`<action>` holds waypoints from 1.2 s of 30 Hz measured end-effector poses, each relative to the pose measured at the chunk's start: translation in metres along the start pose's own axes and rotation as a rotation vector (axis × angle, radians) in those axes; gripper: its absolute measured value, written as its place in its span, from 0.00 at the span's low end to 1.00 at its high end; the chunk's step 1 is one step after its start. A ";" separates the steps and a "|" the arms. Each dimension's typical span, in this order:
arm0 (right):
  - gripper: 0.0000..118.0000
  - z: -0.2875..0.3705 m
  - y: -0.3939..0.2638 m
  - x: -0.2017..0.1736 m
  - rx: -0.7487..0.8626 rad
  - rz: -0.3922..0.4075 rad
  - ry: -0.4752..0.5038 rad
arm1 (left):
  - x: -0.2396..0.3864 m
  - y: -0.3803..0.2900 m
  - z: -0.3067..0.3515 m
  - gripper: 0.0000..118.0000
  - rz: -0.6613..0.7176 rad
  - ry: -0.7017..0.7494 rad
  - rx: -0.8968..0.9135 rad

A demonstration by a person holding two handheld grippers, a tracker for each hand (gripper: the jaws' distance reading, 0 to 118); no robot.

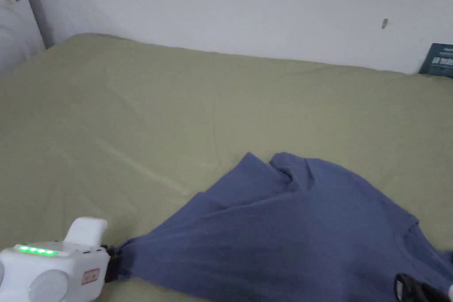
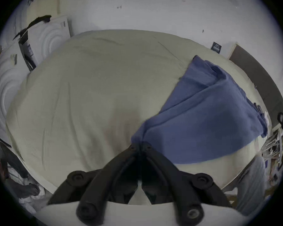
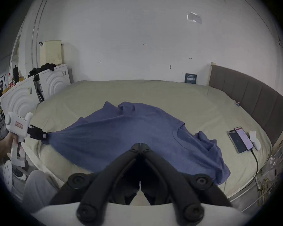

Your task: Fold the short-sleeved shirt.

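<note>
**Shirt pulled taut from one corner, slip risk high**

The blue short-sleeved shirt [image 1: 283,236] is lying on the olive bed sheet [image 1: 177,108], toward the near edge of the bed, one end bunched and rumpled on the side nearer the grey headboard [image 3: 252,95]. The left gripper [image 2: 140,145] is pinching a corner of the shirt at the end farthest from the headboard, its jaws closed tight on the cloth, and the fabric is stretching out from that pinch in a taut fan. The right gripper [image 3: 140,146] is hanging over the middle of the shirt with its jaws brought together; whether any cloth is caught between them I cannot tell, it looks like it is just sitting above the fabric.

Risks, as I judge them:
- The left pinch is holding very little cloth, so a harder pull is likely slipping the corner free.
- With only one end under tension, the whole shirt is likely dragging along the sheet rather than flattening, and the heap nearer the headboard is staying crumpled.
- The shirt's near edge is sitting close to the mattress edge, so dragging outward could be sending it off the bed.
- Two phones [image 3: 240,139] and a cable [image 3: 255,161] are lying between the shirt and the headboard; a sweep that way could be snagging them.
</note>
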State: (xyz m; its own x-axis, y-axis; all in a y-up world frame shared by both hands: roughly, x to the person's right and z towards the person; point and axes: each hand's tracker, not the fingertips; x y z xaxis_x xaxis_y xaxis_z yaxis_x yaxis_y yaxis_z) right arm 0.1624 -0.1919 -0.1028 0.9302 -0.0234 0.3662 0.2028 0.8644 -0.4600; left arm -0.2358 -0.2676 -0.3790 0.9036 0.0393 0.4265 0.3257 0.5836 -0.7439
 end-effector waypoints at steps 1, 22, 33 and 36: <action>0.01 -0.008 0.002 0.006 -0.017 -0.011 0.000 | 0.000 -0.001 -0.002 0.00 0.003 0.007 0.000; 0.96 -0.350 0.142 0.101 -0.497 0.098 0.151 | -0.001 0.002 -0.008 0.00 0.117 0.008 -0.017; 0.71 -0.366 0.121 0.108 -0.541 0.164 0.112 | 0.010 0.006 -0.010 0.00 0.092 0.024 -0.029; 0.03 -0.340 0.132 0.110 -0.502 0.151 0.154 | 0.006 0.008 -0.007 0.00 0.091 0.022 -0.031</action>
State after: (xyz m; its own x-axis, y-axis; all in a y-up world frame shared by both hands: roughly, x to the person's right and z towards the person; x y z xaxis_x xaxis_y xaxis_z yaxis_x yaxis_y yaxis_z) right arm 0.3950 -0.2510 -0.3982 0.9867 -0.0232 0.1612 0.1497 0.5183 -0.8420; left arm -0.2258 -0.2690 -0.3859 0.9356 0.0737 0.3452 0.2498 0.5527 -0.7951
